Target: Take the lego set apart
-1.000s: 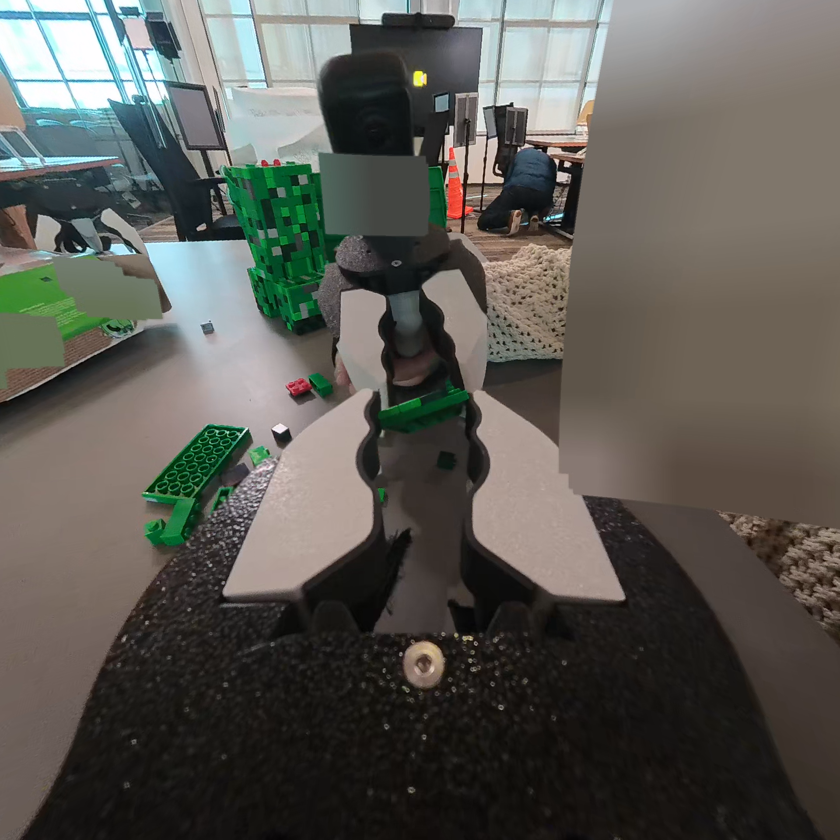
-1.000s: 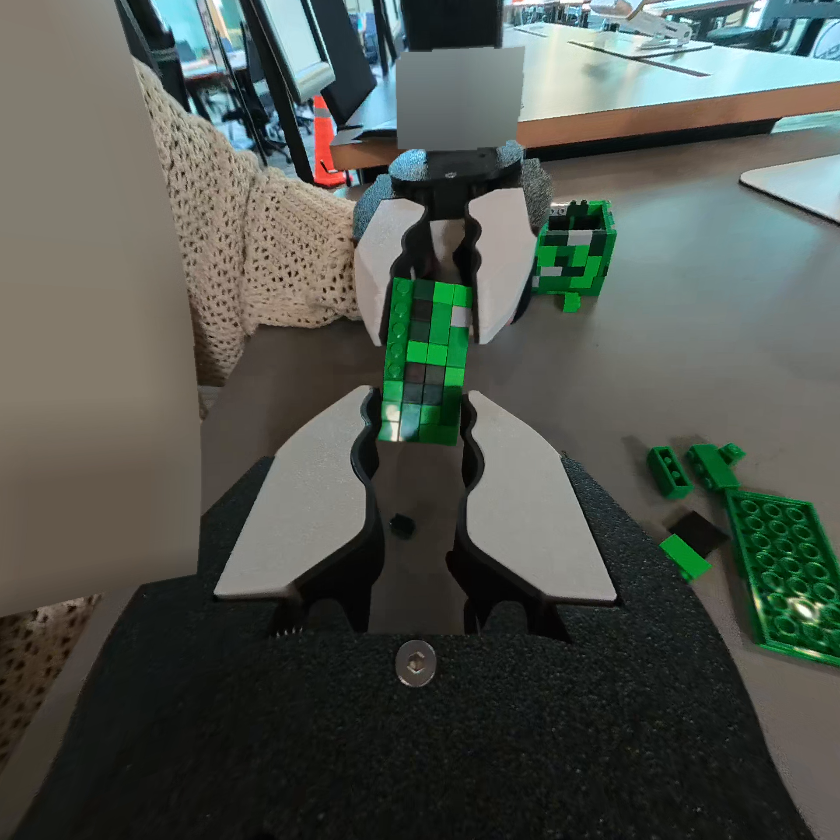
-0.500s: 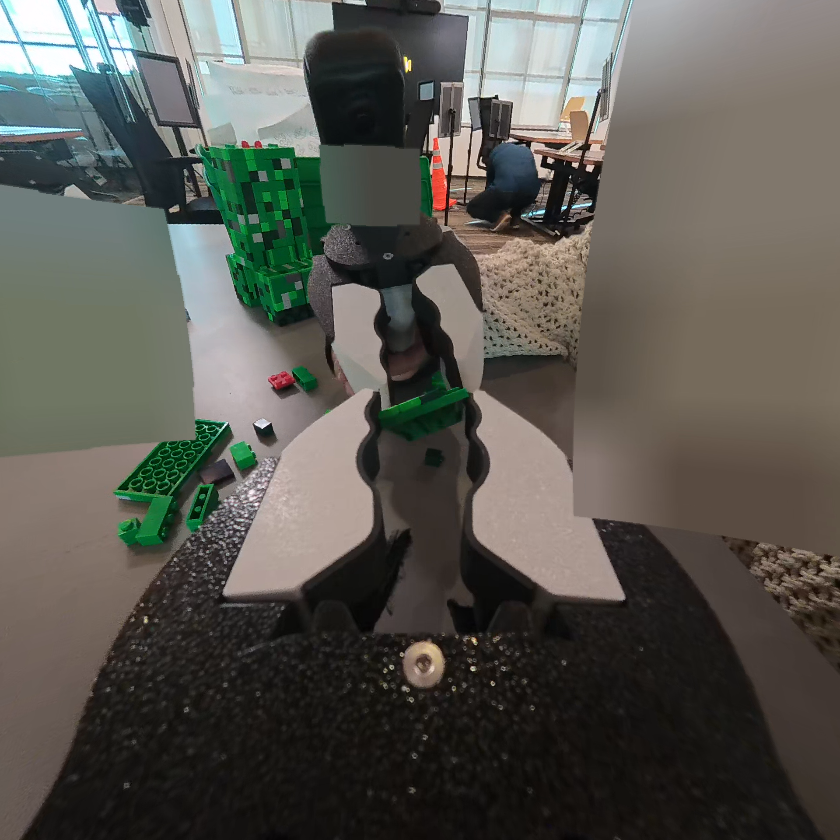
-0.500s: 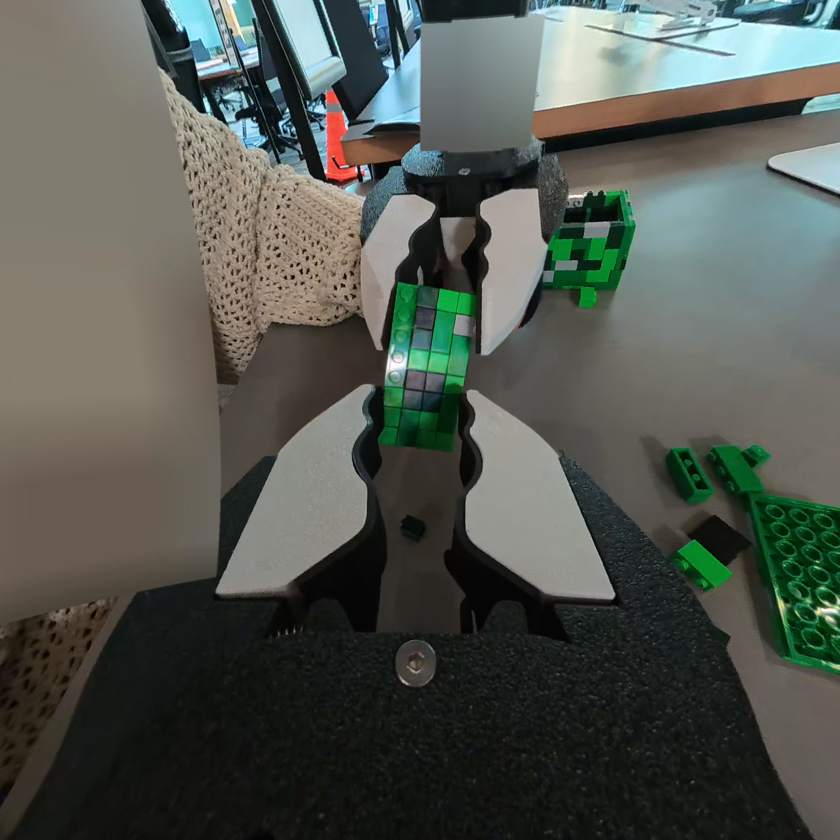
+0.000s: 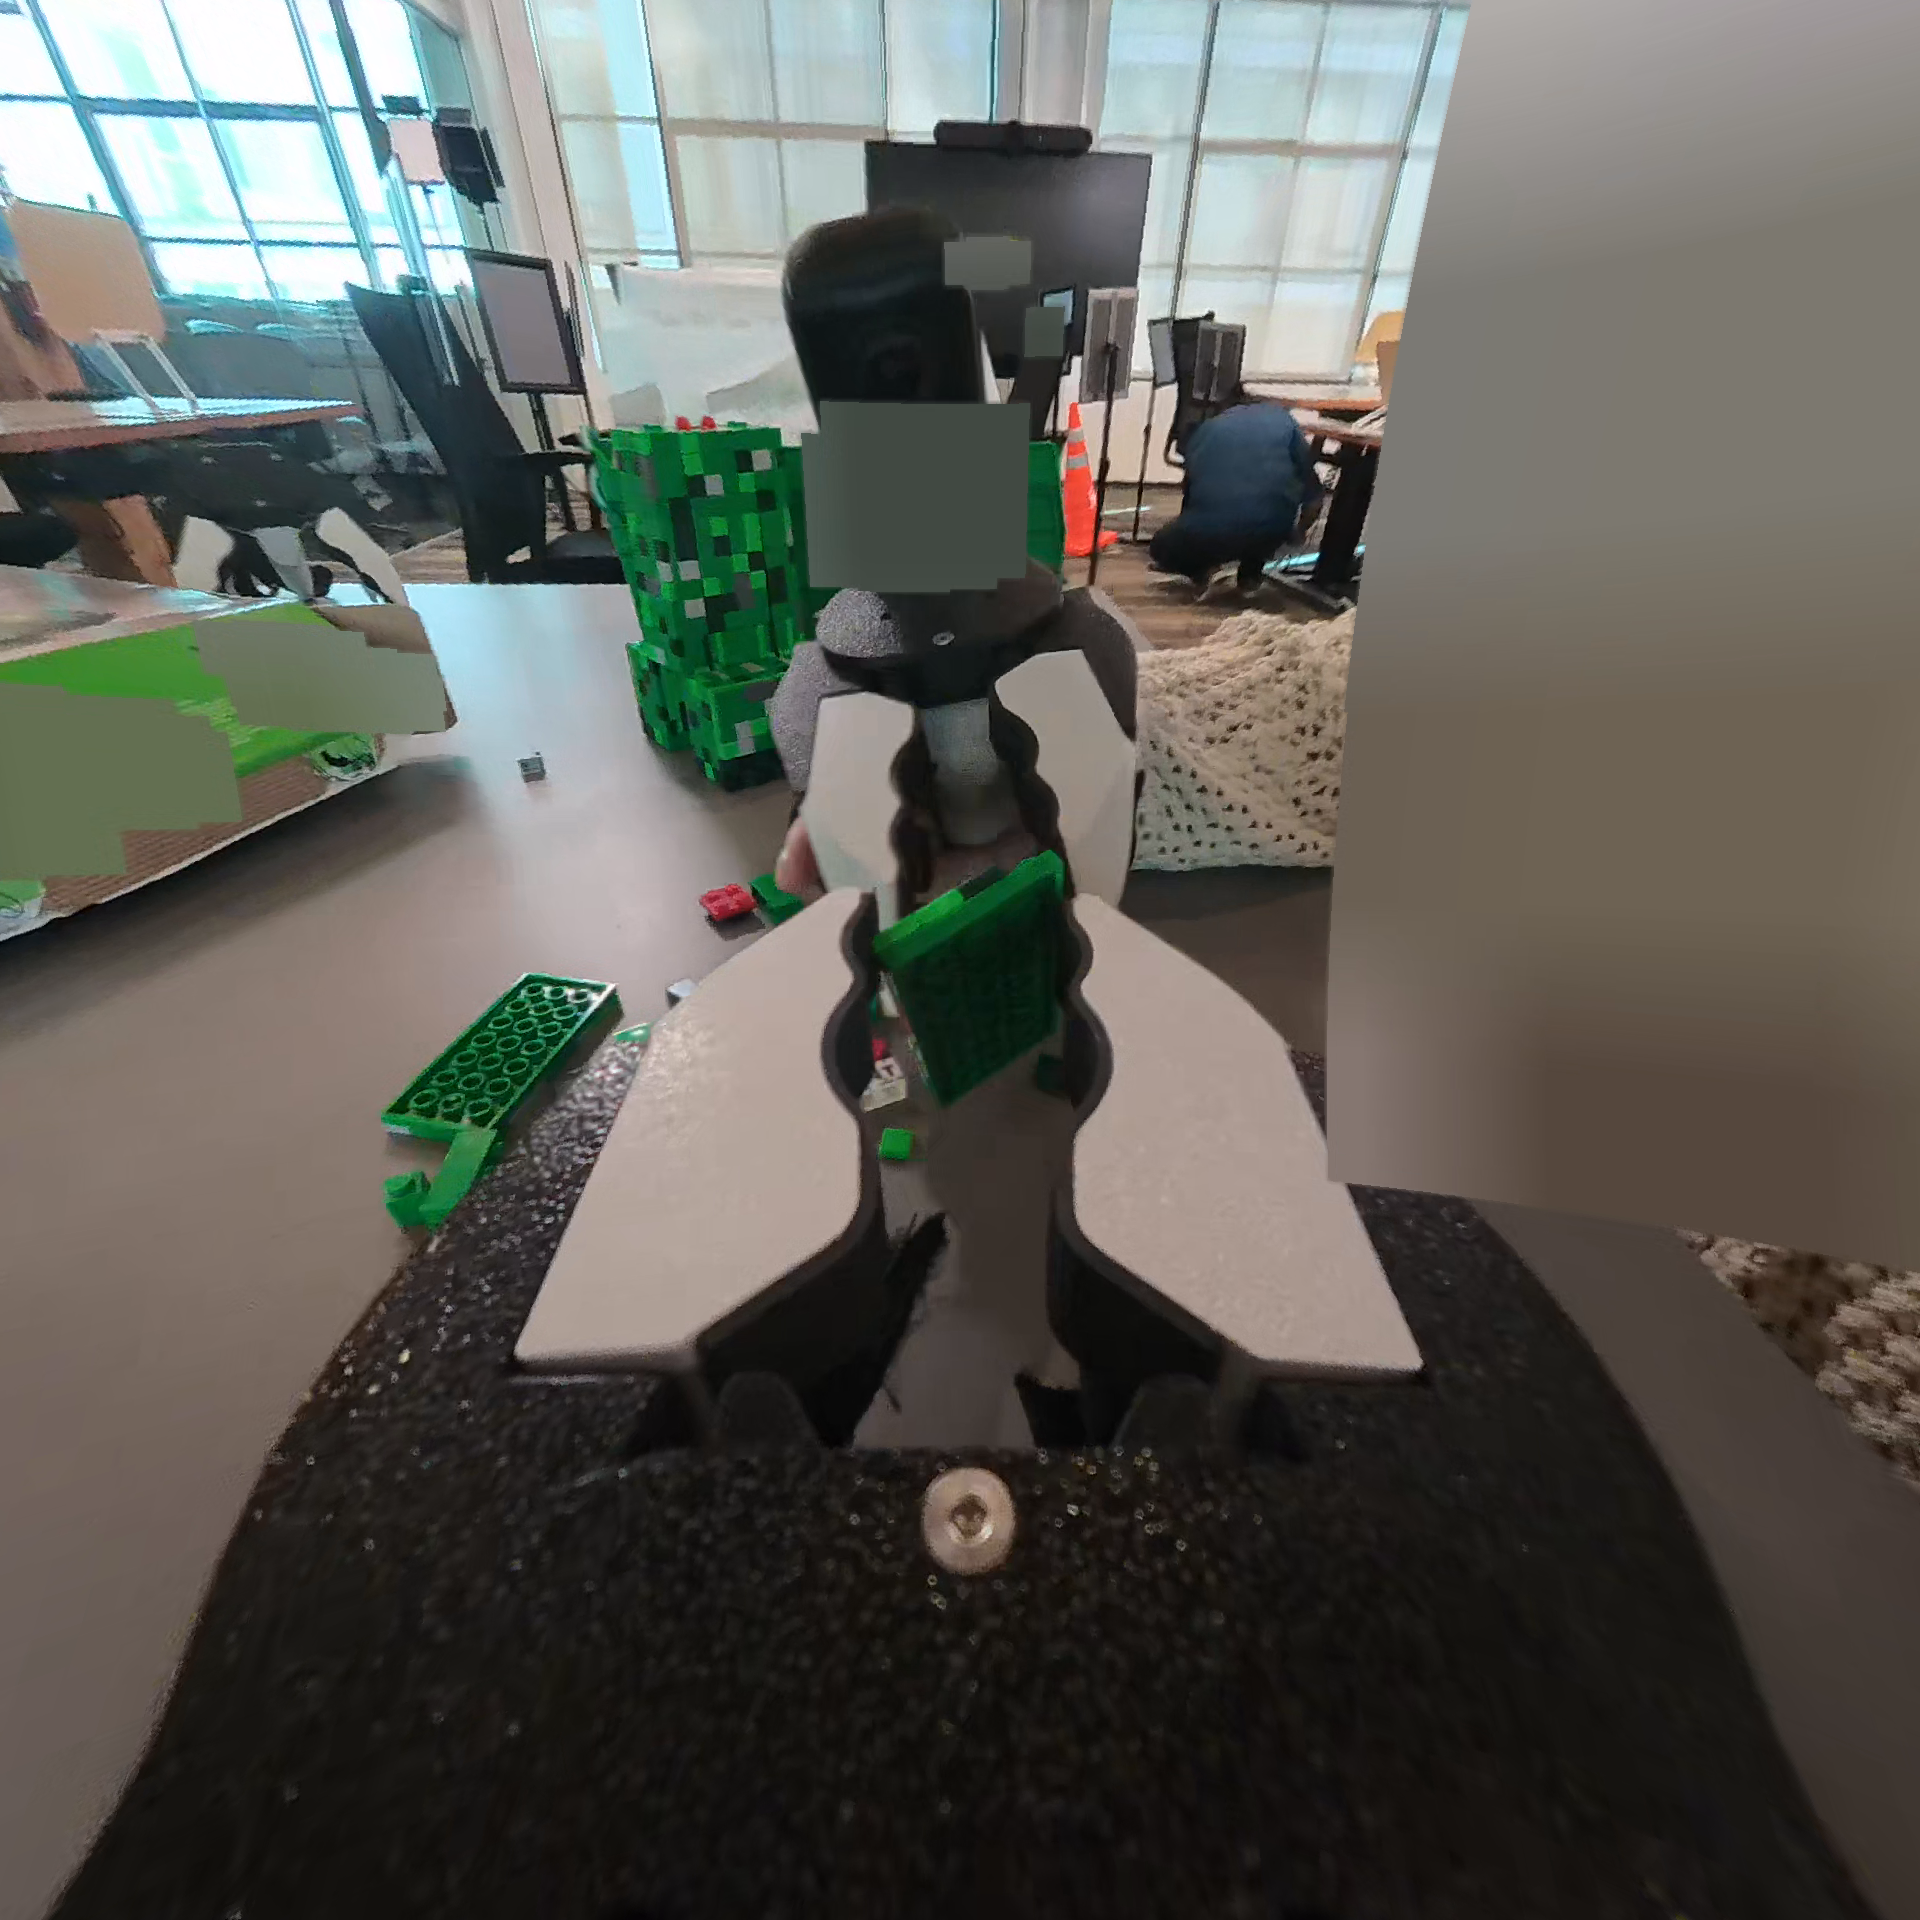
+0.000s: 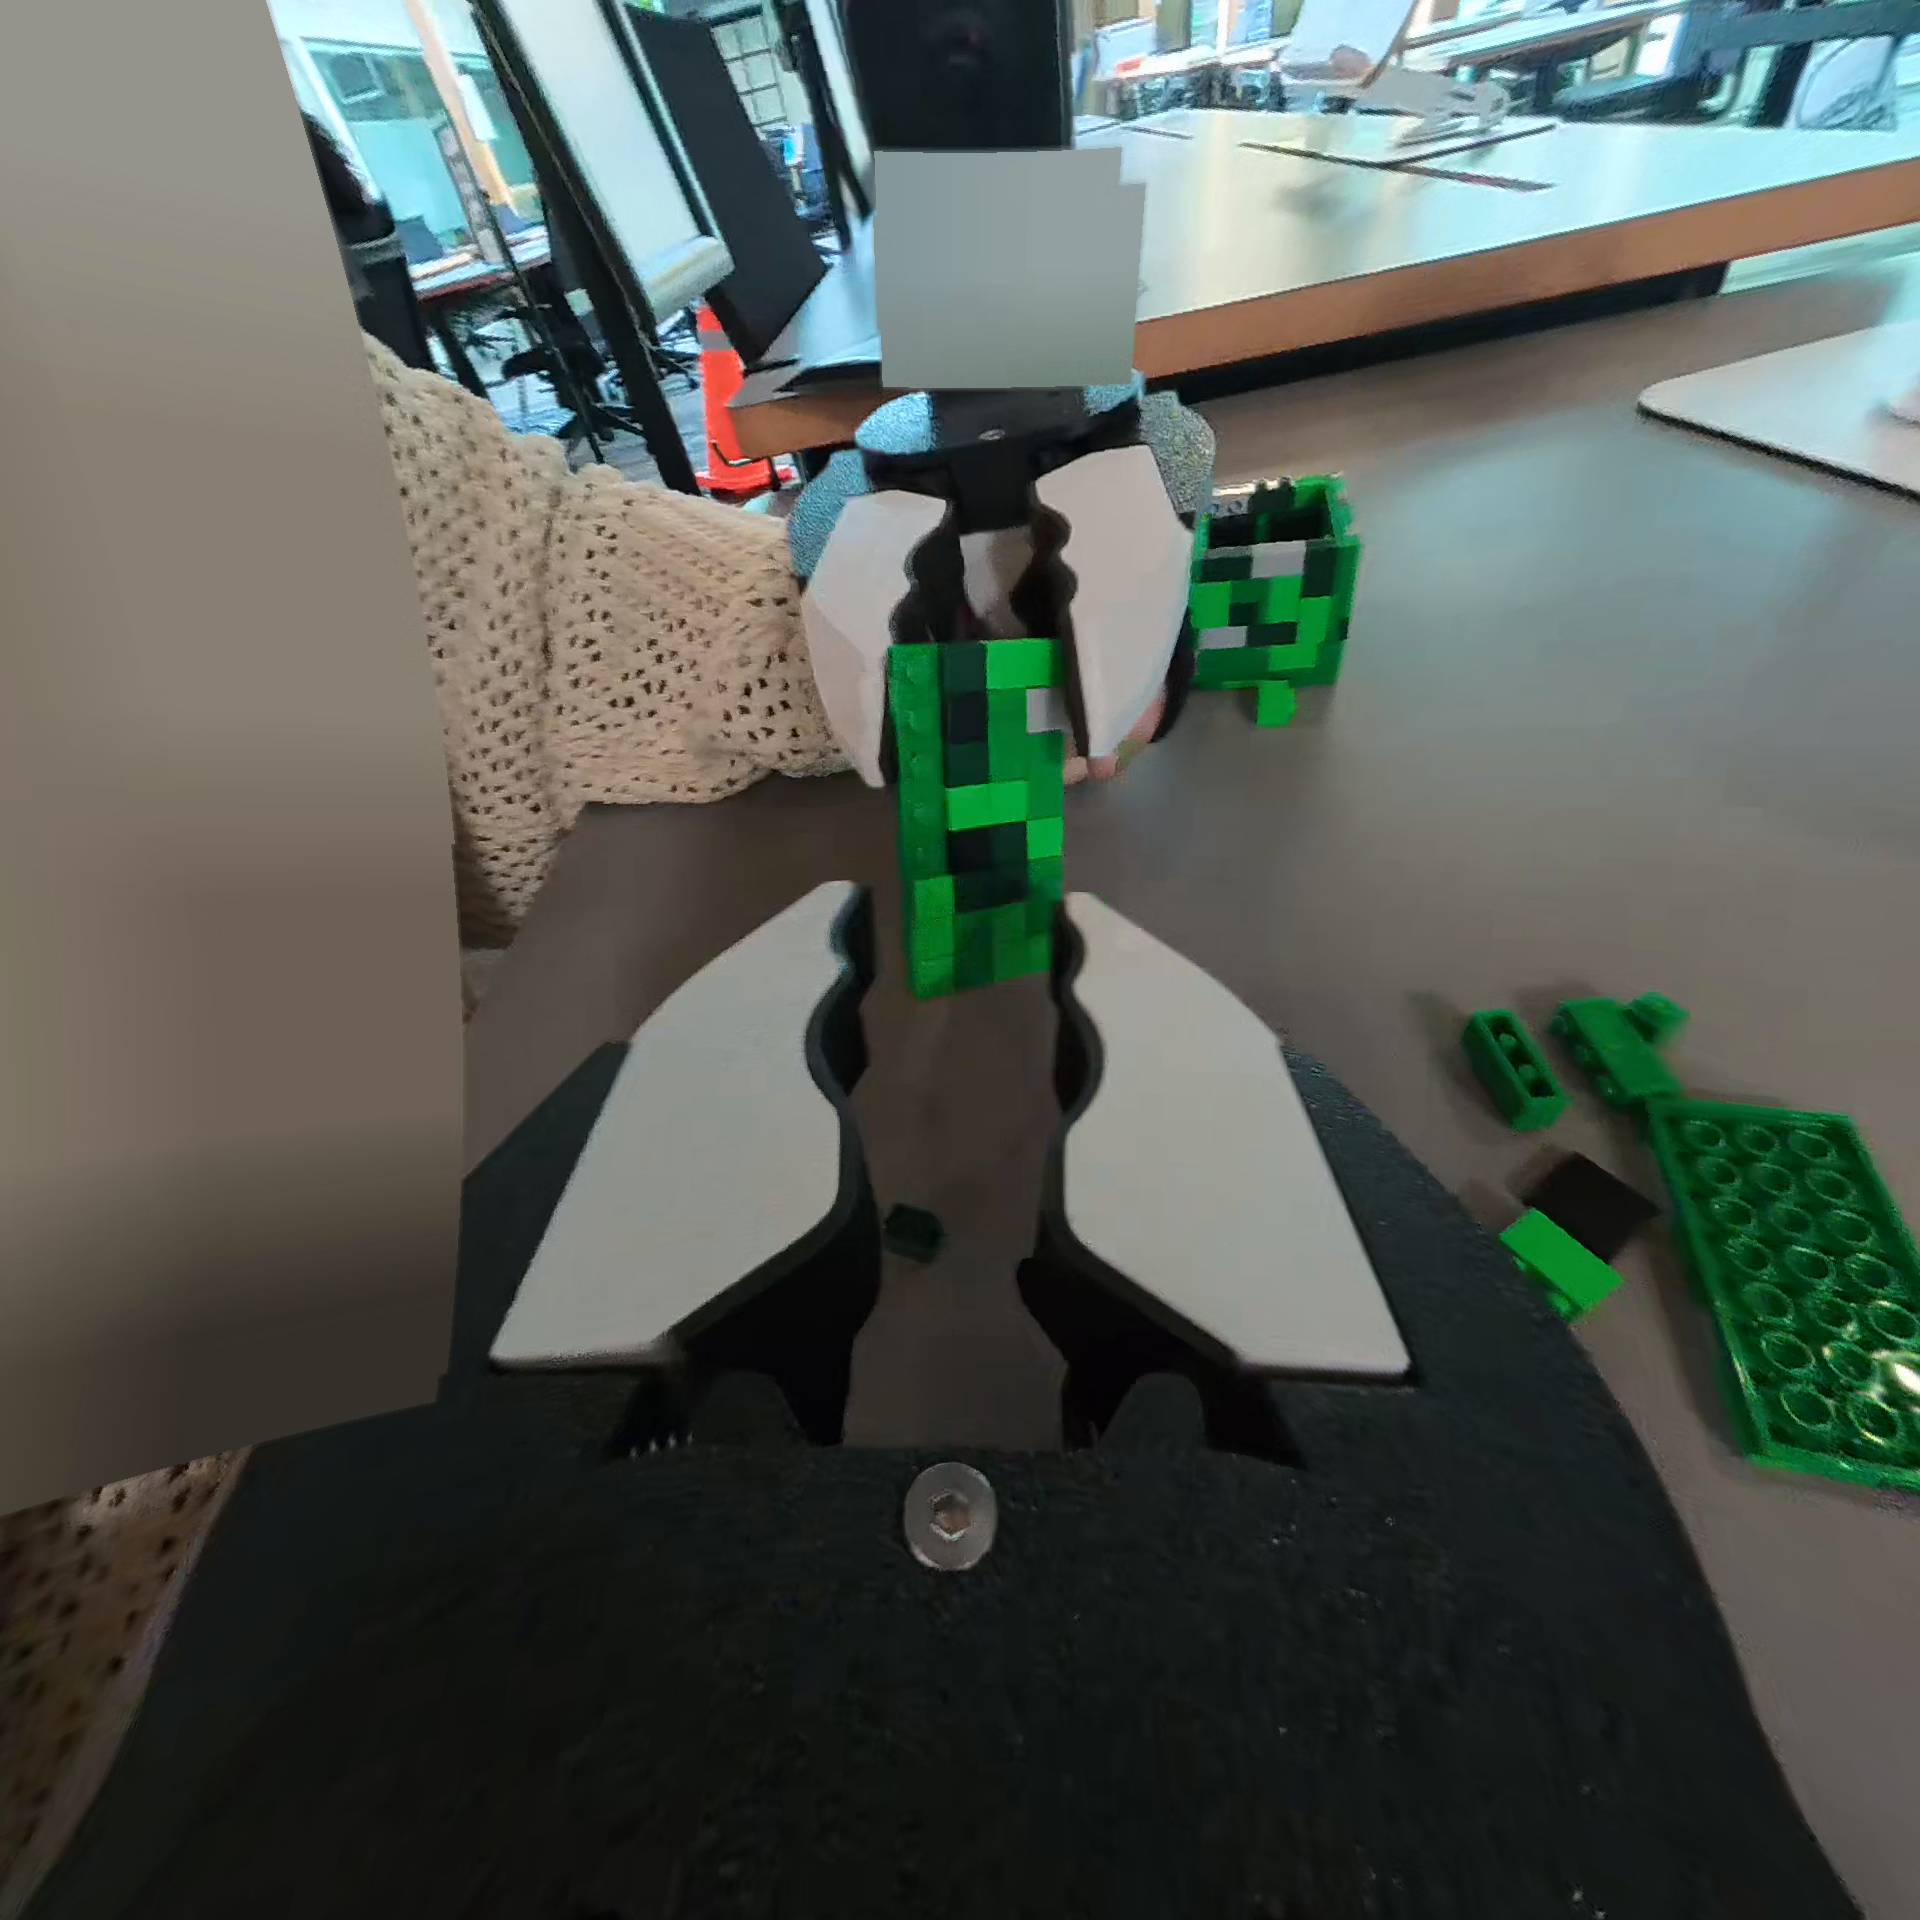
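A flat green lego panel is held above the grey table between my two grippers, which face each other. In the left wrist view its studded underside shows, tilted. In the right wrist view its tiled green, dark and grey face shows. My left gripper is shut on one end of the panel. My right gripper is shut on the other end. Each gripper shows beyond the panel in the other's view.
A tall green block build stands behind. A green plate, red bricks and small green pieces lie to the left. A hollow green block, loose bricks and a printed box are nearby. Knit sleeves flank the grippers. My left and right fingertips are right by each other. From either gripper's tips it is about 15 cm to the green plate. It turns up in the right wrist view as well.
The panel has tilted up: it lay nearly edge-on in the left wrist view and now shows its underside. Both grippers keep their hold and have shifted slightly.
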{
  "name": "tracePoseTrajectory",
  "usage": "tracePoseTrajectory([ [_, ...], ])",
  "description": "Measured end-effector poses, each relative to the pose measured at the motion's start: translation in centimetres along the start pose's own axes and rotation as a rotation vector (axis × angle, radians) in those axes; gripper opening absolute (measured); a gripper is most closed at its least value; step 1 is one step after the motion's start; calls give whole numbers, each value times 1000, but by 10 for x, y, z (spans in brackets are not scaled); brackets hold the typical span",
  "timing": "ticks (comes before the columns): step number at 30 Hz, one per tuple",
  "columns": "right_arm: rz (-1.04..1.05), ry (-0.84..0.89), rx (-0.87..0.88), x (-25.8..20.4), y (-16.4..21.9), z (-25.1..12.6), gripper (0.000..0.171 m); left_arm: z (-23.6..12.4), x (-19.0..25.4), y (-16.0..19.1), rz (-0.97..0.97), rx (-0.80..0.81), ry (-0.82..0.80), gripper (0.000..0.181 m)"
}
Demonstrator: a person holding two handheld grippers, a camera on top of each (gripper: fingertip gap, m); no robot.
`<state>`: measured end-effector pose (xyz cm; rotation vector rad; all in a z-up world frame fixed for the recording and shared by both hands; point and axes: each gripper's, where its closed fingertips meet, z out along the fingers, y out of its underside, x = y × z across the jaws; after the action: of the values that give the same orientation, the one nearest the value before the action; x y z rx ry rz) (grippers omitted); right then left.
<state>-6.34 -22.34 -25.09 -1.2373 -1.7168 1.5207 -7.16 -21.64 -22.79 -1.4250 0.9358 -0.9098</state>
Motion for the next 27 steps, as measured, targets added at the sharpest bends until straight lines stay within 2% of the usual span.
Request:
tracePoseTrajectory([
  [1, 1, -6, -10, -1, 1, 1, 37, 0, 3, -1, -14, 8, 23, 32],
  [5, 68, -143, -38, -22, 4, 10, 37, 4, 20, -4, -42, 26, 132, 32],
  [8, 76, -158, -69, -26, 8, 14, 33, 6, 24, -4, -32, 32, 143, 32],
  [12, 66, -101, -82, -19, 9, 16, 9, 4, 10, -9, 22, 77, 22, 22],
  [16, 68, 22, -71, 1, 7, 12, 6, 0, -13, -8, 43, 61, -149, 22],
  [19, 20, 96, -87, 11, 9, 10, 6, -1, -17, -7, 73, 55, -189, 21],
  [21, -41, 142, -117, 15, 11, 9, 6, -1, -19, 0, 146, -9, -216, 20],
  [24, -185, 234, -211, 23, 20, 5, 6, 0, -25, 22, 323, -186, -268, 32],
  [27, -310, 300, -328, 31, 33, 3, 6, 1, -26, 49, 602, -400, -291, 17],
])
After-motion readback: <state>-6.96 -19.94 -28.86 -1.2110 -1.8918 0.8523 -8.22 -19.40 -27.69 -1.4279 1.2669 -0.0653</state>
